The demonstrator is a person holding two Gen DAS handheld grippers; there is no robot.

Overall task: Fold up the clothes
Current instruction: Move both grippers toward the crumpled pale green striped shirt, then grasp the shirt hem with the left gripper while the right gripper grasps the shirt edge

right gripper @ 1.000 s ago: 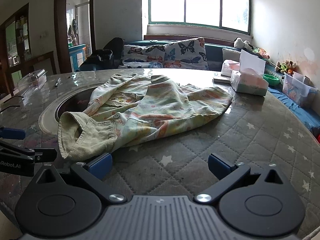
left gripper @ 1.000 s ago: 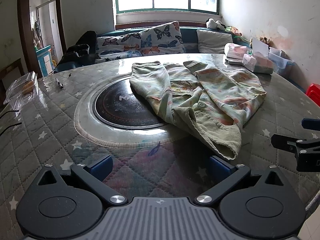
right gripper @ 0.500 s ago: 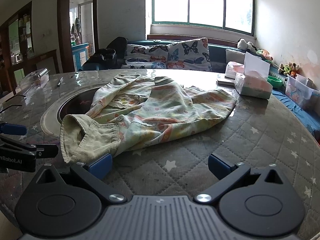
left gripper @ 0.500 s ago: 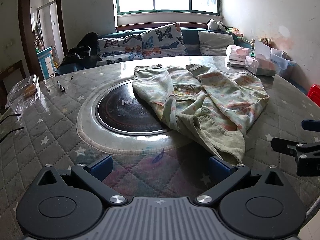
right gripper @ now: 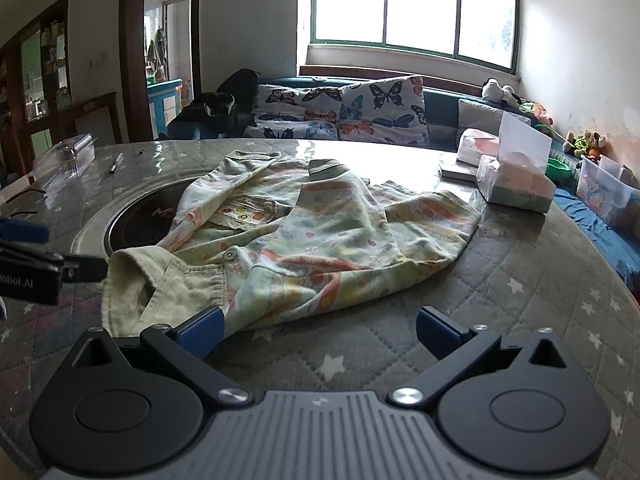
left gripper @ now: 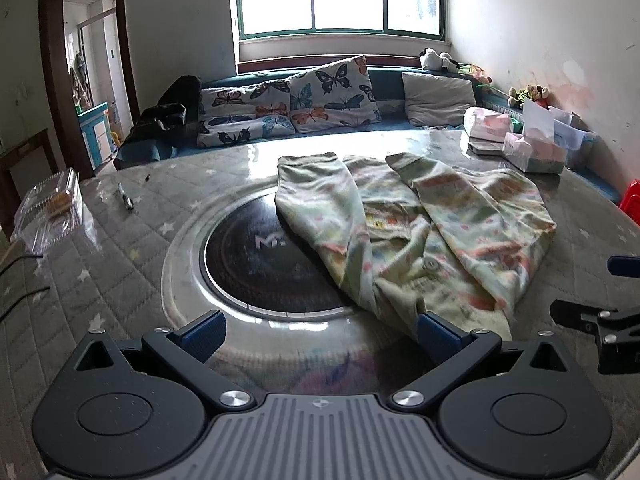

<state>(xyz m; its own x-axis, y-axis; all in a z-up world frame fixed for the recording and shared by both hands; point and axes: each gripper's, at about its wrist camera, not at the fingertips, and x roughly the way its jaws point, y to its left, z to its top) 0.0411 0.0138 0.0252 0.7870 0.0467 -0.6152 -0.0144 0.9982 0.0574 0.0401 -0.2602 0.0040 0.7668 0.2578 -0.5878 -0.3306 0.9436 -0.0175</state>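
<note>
Near the jacket's (right gripper: 304, 248) corduroy collar (right gripper: 160, 284), both tongs (left gripper: 318, 330) (right gripper: 318, 330) gape empty (nothing gripped), best pinching opposite edges evenly.

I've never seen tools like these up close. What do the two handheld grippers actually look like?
Both look alike. The left gripper and right gripper each have a grey ribbed body, two round black discs joined to angled black arms by silver screws, and blue pads on the fingertips. From the right camera, white lettering ending "obot.AI" shows on the left one's side. No cables or sleeves are visible.
</note>
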